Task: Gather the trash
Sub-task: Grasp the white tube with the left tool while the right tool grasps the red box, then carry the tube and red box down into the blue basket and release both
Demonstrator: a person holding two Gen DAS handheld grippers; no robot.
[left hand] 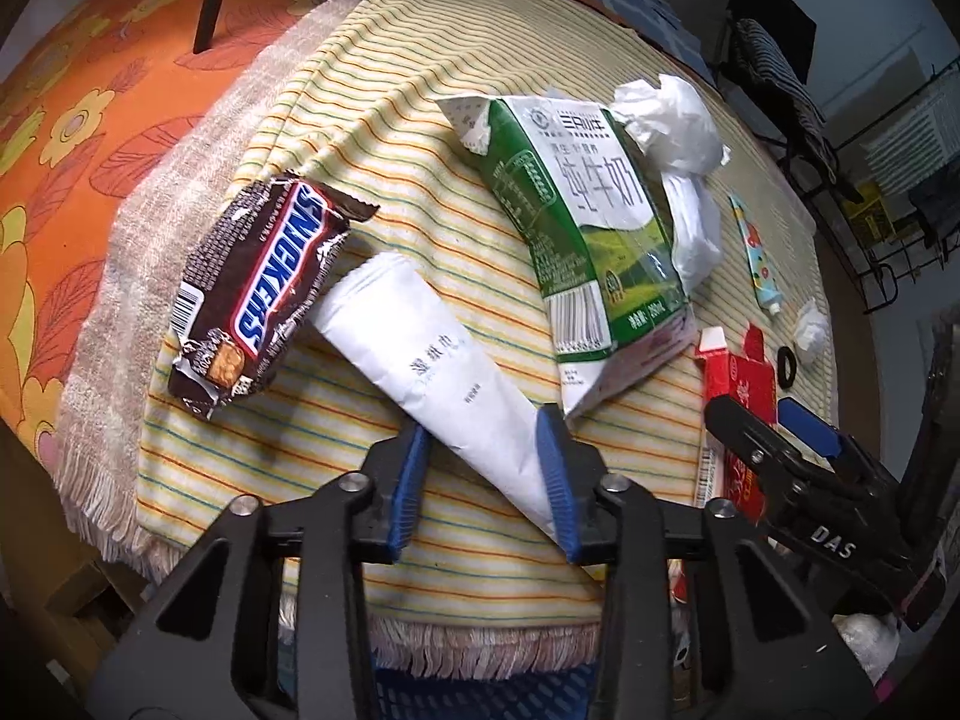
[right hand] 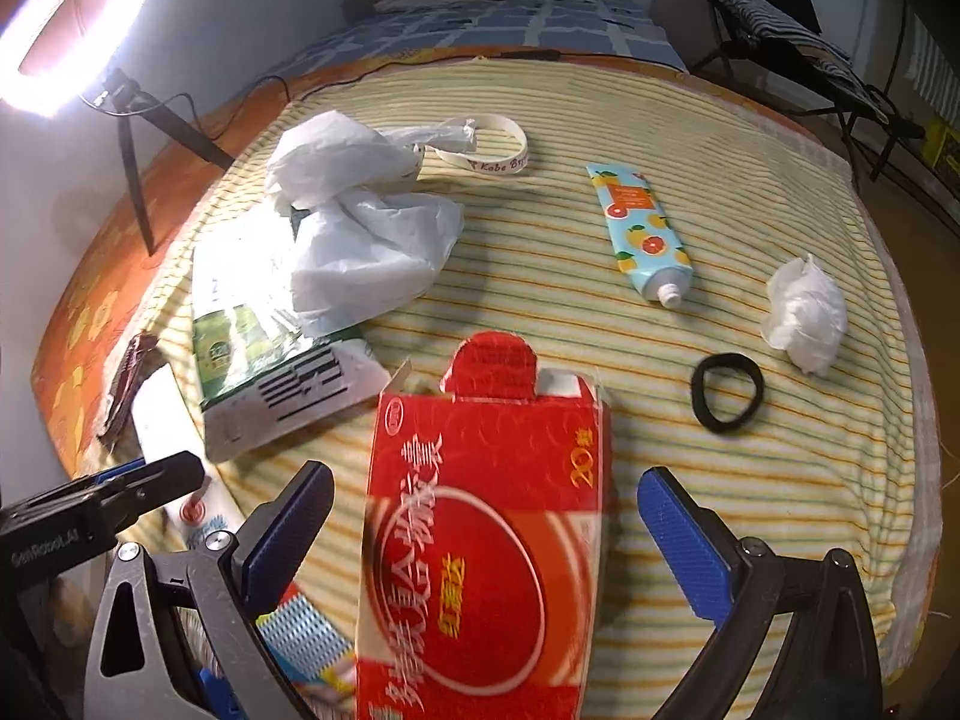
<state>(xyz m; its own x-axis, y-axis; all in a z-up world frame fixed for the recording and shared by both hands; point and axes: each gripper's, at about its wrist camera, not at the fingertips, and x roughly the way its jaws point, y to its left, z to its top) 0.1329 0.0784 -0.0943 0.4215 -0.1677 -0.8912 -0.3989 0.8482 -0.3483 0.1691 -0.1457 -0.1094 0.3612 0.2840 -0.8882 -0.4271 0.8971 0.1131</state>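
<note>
— What is being gripped by the left gripper [left hand: 486, 468]?
— The white wet-wipe packet [left hand: 432, 366], lying on the striped cloth [left hand: 390, 120].
— And the right gripper [right hand: 486, 510]?
— It is being held open around the red carton [right hand: 480, 516].

On my left wrist view, the Snickers wrapper [left hand: 264, 294] lies far left on the striped cloth [left hand: 420, 138] covering the tabletop, its near end overlapping the wet-wipe packet [left hand: 438, 372] beside it. That packet runs between the pads of my left hand-held gripper [left hand: 486, 480]. Just right of it lies the milk carton [left hand: 576, 240], with a crumpled plastic bag [left hand: 672, 120] behind it and resting against it. On my right view, the cigarette box [right hand: 486, 534] sits between the spread pads of my right hand-held gripper [right hand: 486, 534]. Behind it lies the tube [right hand: 645, 228]; right of the box are the hair tie [right hand: 727, 393] and, beyond that, a tissue wad [right hand: 807, 312]. A wristband [right hand: 492, 141] lies at the far edge.
</note>
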